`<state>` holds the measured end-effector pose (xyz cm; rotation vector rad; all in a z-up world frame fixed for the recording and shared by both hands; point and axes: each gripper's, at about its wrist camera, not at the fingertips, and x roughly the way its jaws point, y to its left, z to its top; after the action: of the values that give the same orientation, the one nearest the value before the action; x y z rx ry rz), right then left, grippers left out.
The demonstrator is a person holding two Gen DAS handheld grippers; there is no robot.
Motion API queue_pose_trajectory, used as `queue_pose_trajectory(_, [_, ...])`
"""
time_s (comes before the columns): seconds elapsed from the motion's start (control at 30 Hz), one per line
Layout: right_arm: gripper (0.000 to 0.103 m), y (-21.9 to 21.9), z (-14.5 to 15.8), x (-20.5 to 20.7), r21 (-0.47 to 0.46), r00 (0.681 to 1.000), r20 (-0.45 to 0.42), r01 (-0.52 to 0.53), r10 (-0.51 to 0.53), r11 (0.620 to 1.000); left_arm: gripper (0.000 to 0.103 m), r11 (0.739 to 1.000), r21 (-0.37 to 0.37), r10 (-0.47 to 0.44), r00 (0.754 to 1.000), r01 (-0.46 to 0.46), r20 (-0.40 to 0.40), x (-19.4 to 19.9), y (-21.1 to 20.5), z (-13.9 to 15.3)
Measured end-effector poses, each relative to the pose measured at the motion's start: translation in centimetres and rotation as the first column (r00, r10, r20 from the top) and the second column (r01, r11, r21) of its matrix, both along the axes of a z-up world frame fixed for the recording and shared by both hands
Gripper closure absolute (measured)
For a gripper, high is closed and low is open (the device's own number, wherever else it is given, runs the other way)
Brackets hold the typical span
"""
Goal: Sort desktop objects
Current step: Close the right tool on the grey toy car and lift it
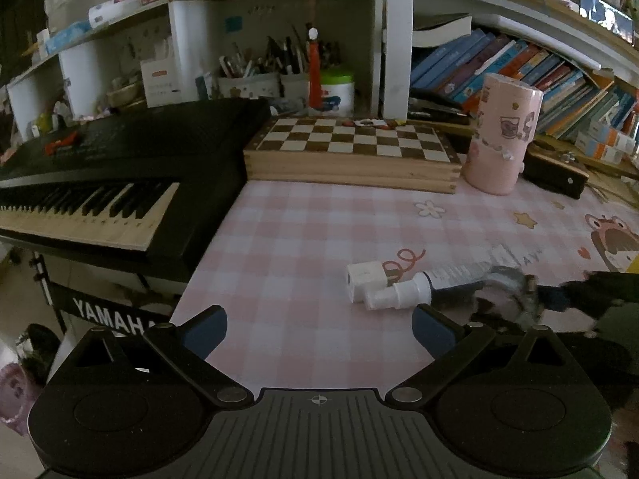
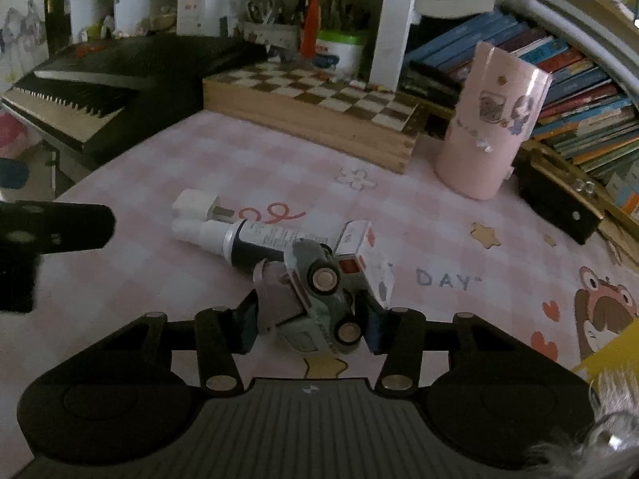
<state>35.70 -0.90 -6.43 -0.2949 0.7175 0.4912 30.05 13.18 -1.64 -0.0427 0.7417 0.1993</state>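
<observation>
My right gripper (image 2: 309, 325) is shut on a pale green toy car (image 2: 319, 299), held tilted on its side with its wheels facing up. The car shows blurred in the left wrist view (image 1: 507, 291). A spray bottle (image 2: 239, 237) with a white cap lies on the pink checked mat beyond it, also in the left wrist view (image 1: 407, 289). A white plug adapter (image 2: 195, 201) lies beside the bottle's cap; the left wrist view shows it too (image 1: 365, 277). A small red and white box (image 2: 357, 247) lies just behind the car. My left gripper (image 1: 319, 329) is open and empty, low over the mat.
A tall pink cylinder holder (image 2: 483, 131) stands at the back right. A wooden chessboard box (image 1: 351, 147) lies at the back. A black keyboard (image 1: 104, 183) fills the left. Books (image 1: 519, 68) line the shelf at the right. A pen holder (image 1: 255, 76) stands behind.
</observation>
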Motion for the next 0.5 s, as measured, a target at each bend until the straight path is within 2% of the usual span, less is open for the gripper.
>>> queue_pose_trajectory(0.47, [0.057, -3.6, 2.2, -4.0, 0.070, 0.992, -0.017, 0.129, -0.128, 0.989, 0.004, 1.000, -0.017, 0.002, 1.000, -0.002, -0.011, 3.4, -0.8, -2.4])
queue_pose_trajectory(0.5, [0.057, -3.8, 2.2, -4.1, 0.074, 0.991, -0.023, 0.134, -0.133, 0.988, 0.007, 1.000, -0.016, 0.001, 1.000, -0.002, -0.011, 3.7, -0.9, -2.6])
